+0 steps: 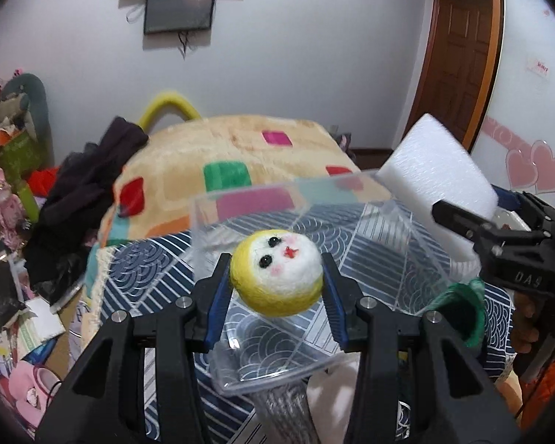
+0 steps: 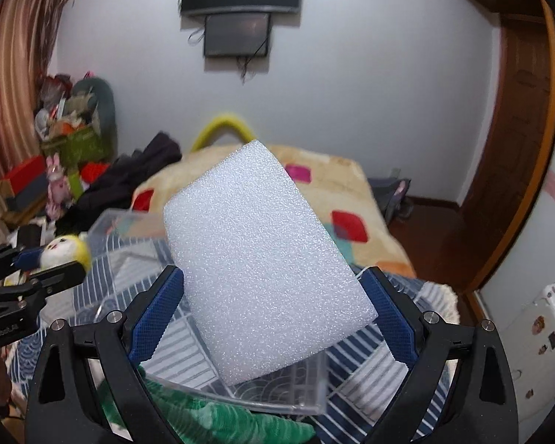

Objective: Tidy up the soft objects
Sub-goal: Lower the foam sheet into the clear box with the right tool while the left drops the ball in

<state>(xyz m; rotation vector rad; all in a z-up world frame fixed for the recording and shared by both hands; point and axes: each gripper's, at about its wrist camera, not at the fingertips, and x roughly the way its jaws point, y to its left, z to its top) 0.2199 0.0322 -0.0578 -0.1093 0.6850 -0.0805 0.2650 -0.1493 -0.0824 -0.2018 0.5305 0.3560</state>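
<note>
Left hand-held gripper (image 1: 276, 272) clamps felt ball (image 1: 276, 272) (over clear bin (image 1: 407, 259)).

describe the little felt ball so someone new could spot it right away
On the bed, find the clear plastic box on the blue patterned cloth. Just above it the left gripper holds the felt ball. Unlike the flat white foam block, it is round, yellow-edged, with a tiny face.

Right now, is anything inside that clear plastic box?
No objects show inside the clear box; only the blue patterned cloth shows through it. The doll head in the left tongs and the foam block hide part of its floor.
</note>
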